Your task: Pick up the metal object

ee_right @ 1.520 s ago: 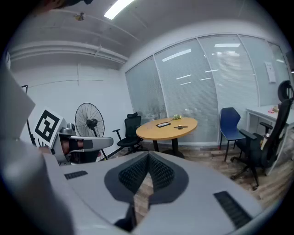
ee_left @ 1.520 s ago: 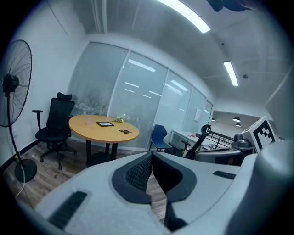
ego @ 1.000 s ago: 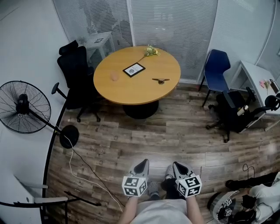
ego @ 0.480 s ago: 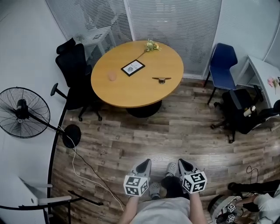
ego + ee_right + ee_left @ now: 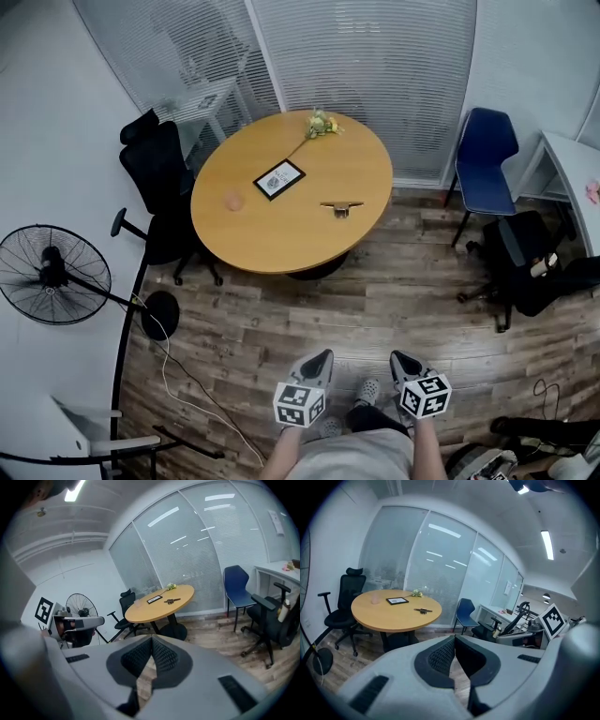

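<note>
Metal object point(image 5: 341, 207): on round wooden desk point(image 5: 281, 239), far across floor point(image 5: 309, 314).
Left gripper point(image 5: 322, 357), right gripper point(image 5: 399, 358): fingers pressed together, empty.
Approach: walk close, spread fingers before reaching, straddle narrow middle.

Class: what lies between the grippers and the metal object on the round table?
In the head view, only bare wooden floor and the near edge of the table separate the left gripper and right gripper from the metal object.
</note>
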A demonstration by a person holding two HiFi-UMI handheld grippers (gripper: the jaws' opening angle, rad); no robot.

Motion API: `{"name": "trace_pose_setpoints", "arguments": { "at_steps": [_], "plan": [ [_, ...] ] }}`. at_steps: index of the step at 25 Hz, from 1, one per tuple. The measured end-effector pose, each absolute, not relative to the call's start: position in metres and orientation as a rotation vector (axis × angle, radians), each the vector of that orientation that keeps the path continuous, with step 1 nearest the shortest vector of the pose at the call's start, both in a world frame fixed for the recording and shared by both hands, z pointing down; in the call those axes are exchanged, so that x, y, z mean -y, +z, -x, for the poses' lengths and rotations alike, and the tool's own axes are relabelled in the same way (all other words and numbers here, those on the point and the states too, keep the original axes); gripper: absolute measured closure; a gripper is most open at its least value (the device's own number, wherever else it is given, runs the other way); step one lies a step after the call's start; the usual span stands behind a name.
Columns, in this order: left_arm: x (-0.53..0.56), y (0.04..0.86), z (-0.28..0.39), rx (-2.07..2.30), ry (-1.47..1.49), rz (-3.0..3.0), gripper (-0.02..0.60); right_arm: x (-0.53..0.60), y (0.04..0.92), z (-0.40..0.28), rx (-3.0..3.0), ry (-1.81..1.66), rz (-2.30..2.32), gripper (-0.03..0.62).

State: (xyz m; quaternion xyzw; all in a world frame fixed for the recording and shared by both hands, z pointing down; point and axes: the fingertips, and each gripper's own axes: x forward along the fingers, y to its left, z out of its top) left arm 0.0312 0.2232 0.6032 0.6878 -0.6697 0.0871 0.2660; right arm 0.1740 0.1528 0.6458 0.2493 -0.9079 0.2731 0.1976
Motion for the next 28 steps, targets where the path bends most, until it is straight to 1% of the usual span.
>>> {"name": "trace_pose_setpoints", "arguments": {
  "at_steps": [8, 19, 24, 28],
  "plan": [
    [-0.178, 0.603, -0.020, 1.844, 0.250, -1.811, 0.572, -0.098, 0.647, -0.162, 2.551, 0.790, -0.642, 0.597],
    [-0.150, 0.608, -0.007, 1.851, 0.236, -1.799, 0.572, -0.086, 0.635, -0.136, 2.590, 0.760, -0.565, 0.597],
    [-0.124, 0.607, 0.000, 1.843, 0.227, -1.827, 0.572, -0.066, 0.632, -0.131, 2.611, 0.758, -0.630, 0.597],
    [-0.098, 0.609, 0.021, 1.826, 0.222, -1.844, 0.572, -0.038, 0.627, -0.111, 2.612, 0.762, -0.680, 0.597]
  ]
}}
